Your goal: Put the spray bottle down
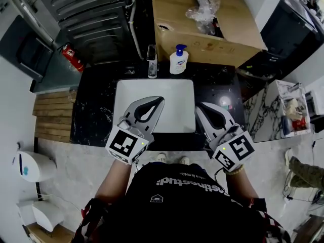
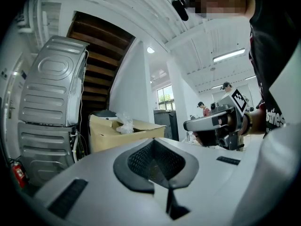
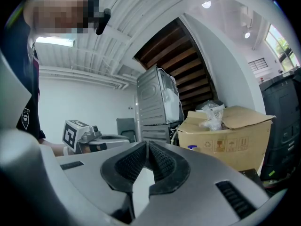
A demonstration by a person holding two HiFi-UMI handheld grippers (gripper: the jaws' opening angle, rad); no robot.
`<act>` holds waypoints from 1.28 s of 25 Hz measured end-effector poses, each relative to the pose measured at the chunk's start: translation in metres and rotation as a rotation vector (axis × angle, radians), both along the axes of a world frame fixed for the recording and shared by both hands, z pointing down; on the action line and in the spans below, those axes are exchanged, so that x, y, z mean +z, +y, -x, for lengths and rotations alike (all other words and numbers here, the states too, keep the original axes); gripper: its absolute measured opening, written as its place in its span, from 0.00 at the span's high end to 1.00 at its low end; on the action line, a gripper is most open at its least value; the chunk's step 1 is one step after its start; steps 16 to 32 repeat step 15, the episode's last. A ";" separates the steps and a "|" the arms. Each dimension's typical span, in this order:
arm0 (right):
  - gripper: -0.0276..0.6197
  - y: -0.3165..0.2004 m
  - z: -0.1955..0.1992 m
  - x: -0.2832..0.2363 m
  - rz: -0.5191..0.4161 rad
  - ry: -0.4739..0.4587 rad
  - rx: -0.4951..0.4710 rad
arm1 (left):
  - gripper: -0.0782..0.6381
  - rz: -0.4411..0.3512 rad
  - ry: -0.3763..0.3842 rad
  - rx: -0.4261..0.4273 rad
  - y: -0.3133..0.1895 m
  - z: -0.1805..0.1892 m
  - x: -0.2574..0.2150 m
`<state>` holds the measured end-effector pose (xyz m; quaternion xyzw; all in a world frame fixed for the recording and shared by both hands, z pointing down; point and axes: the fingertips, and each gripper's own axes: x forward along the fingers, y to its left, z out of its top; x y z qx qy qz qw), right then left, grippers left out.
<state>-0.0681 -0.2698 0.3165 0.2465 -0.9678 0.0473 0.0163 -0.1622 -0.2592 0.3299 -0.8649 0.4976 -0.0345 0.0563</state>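
Observation:
A white bottle with a blue pump head (image 1: 178,59) stands upright on the black counter (image 1: 93,113), behind the white sink (image 1: 126,92). In the right gripper view only the blue top of this bottle (image 3: 190,148) peeks over my jaws. My left gripper (image 1: 161,99) hovers over the sink's near left part, shut and empty. My right gripper (image 1: 198,106) hangs by the sink's right rim, also shut with nothing in it. Both point level toward the back wall. From its own camera, the left gripper (image 2: 153,141) has the right one beside it, and the right gripper (image 3: 146,144) has the left one beside it.
A faucet (image 1: 152,62) stands just left of the bottle. Behind the counter sits a large cardboard box (image 1: 202,19) with crumpled plastic on top. Stacked grey machines (image 1: 93,14) and a red fire extinguisher (image 1: 72,57) are at the back left. A wooden pallet (image 1: 53,115) lies left of the counter.

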 end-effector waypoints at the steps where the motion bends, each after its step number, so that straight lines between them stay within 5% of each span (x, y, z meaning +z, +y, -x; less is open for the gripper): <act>1: 0.88 0.000 -0.001 0.000 0.000 0.001 0.002 | 0.87 0.000 0.003 0.000 -0.001 -0.001 0.000; 7: 0.88 -0.002 -0.006 0.000 0.000 0.001 0.015 | 0.87 0.027 0.058 0.015 -0.004 -0.004 0.001; 32: 0.88 -0.004 -0.011 0.000 0.003 0.008 0.024 | 0.87 0.024 0.056 0.026 -0.008 -0.009 0.000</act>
